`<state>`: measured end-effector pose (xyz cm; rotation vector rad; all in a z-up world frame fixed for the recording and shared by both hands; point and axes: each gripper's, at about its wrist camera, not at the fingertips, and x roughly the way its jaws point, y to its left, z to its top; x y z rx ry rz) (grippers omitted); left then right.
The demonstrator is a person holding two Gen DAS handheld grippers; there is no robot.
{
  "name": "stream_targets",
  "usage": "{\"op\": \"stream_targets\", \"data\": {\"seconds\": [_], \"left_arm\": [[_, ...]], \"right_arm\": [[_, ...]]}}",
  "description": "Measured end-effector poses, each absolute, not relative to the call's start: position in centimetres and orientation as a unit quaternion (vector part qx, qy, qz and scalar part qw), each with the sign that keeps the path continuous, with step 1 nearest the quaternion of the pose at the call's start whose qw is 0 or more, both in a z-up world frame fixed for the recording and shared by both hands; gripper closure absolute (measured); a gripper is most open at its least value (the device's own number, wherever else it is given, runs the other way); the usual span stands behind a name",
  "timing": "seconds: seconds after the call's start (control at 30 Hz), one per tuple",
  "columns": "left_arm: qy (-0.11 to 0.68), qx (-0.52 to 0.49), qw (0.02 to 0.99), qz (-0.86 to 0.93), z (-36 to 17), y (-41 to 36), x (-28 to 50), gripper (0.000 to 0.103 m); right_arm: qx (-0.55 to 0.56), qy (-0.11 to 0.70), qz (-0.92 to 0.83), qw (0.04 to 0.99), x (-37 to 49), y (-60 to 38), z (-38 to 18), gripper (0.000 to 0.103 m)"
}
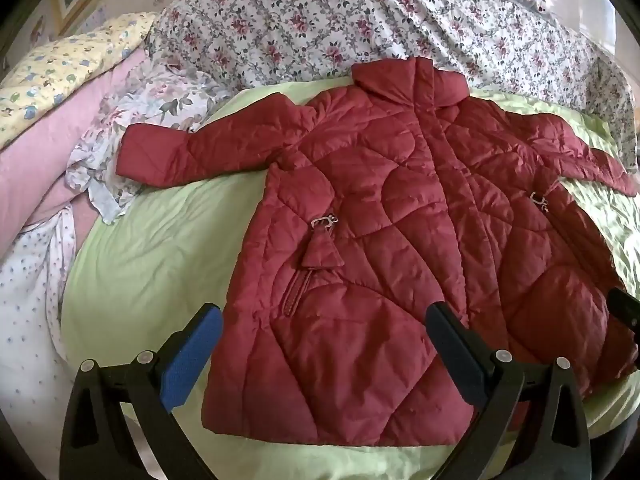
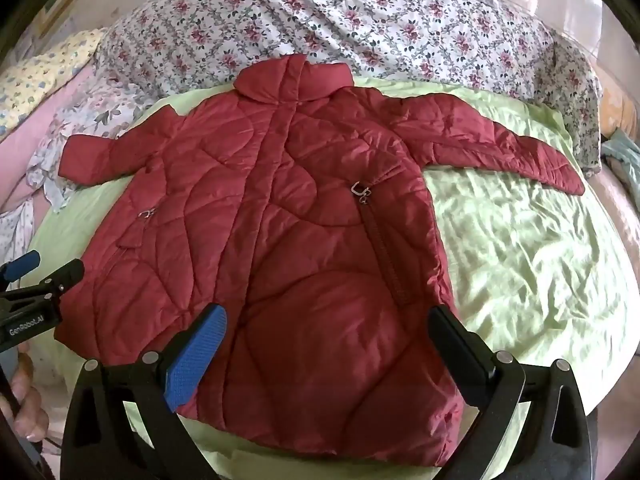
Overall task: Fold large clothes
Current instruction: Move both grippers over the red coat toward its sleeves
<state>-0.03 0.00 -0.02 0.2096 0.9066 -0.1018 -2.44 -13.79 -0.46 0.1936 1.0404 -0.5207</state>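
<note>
Red quilted coat flat on green sheet, unfolded

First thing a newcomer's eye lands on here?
The dark red quilted jacket, spread flat front-up with both sleeves out, on the pale green sheet. Behind it a floral duvet is bunched up. Both the left gripper and right gripper hang open above the hem.

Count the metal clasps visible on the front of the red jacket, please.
2: one clasp above the pocket on the jacket's picture-left half, another atop the zipper on its picture-right half. Folds may hide others.
</note>
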Motion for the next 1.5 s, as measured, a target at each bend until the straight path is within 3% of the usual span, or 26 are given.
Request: {"op": "stream_targets", "data": {"seconds": [1.5], "left_arm": [[0.438, 0.112, 0.89, -0.048, -1.4, -2.0, 3.9, 0.001]], "right_arm": [[0.119, 0.479, -0.247, 0.834, -1.1, -19.0, -0.2, 0.002]]}}
